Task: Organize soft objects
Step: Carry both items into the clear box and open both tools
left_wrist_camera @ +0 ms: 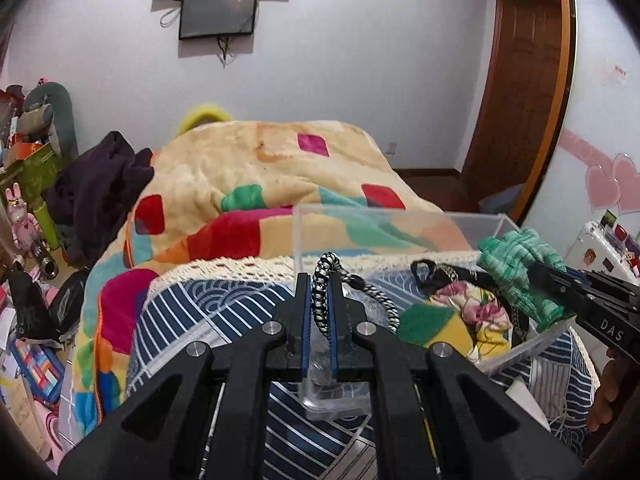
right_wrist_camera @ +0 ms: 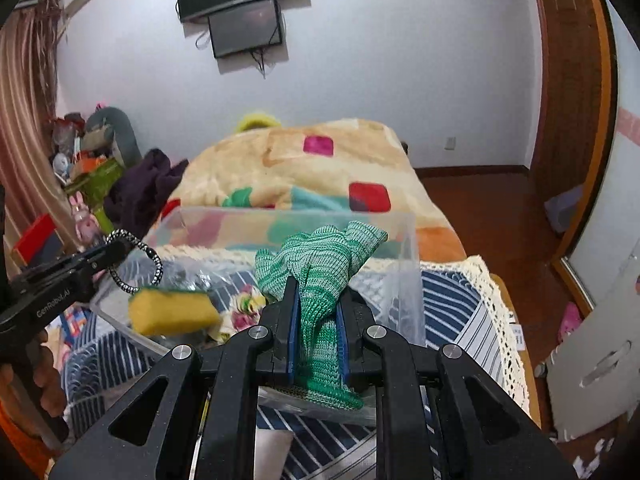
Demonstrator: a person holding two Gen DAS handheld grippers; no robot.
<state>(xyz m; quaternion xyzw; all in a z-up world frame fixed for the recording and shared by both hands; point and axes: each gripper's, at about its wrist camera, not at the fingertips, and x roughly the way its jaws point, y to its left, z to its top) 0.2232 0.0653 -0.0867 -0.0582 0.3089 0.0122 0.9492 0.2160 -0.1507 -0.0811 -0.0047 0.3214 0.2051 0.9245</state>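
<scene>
A clear plastic box (left_wrist_camera: 496,222) (right_wrist_camera: 408,248) sits on a blue striped cloth. My left gripper (left_wrist_camera: 320,280) is shut on a black-and-white braided cord (left_wrist_camera: 326,292) over the box's near left corner; the cord also shows in the right wrist view (right_wrist_camera: 154,262). My right gripper (right_wrist_camera: 316,284) is shut on a green knitted glove (right_wrist_camera: 324,268), held above the box; it shows at the right of the left wrist view (left_wrist_camera: 516,264). Inside the box lie a yellow-green sponge (right_wrist_camera: 172,310) (left_wrist_camera: 432,322), a floral cloth (left_wrist_camera: 472,304) and a black strap (left_wrist_camera: 430,274).
A bed with a colourful patchwork blanket (left_wrist_camera: 260,172) lies behind the box, with a dark garment (left_wrist_camera: 100,184) on its left. Cluttered toys and boxes (left_wrist_camera: 28,168) stand at far left. A wooden door (left_wrist_camera: 524,80) is at the right, and screens (left_wrist_camera: 218,12) hang on the wall.
</scene>
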